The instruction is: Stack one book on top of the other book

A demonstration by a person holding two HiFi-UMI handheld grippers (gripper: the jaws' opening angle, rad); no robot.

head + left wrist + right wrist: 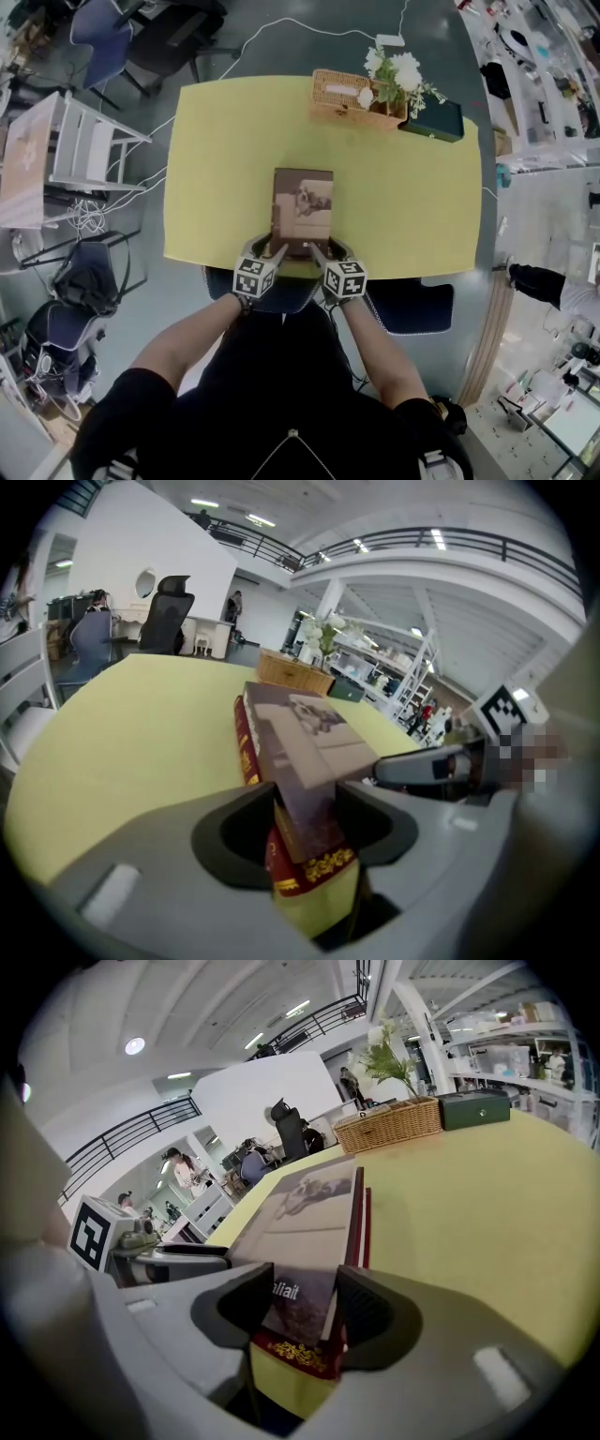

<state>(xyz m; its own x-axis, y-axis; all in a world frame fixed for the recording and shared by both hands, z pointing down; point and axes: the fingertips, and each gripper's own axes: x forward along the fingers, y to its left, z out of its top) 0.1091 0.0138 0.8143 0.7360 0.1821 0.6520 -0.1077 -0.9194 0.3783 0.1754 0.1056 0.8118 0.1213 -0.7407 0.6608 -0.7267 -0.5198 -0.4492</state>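
Note:
A brown-covered book (303, 202) lies flat on a dark red book with gold ornament (246, 747) at the near edge of the yellow table (216, 169). My left gripper (274, 248) is at the stack's near left corner. In the left gripper view, the brown book (300, 733) fills the gap of the gripper (305, 817) and both jaws touch it. My right gripper (314, 251) is at the near right corner. In the right gripper view, its jaws (305, 1307) likewise close on the brown book (309, 1213), with the red book (291, 1349) showing just beneath.
A wicker basket (342, 94), white flowers (398, 75) and a dark green box (436, 117) stand along the table's far edge. A blue chair (412, 309) sits under the near edge. Office chairs and a white rack (84, 150) stand to the left.

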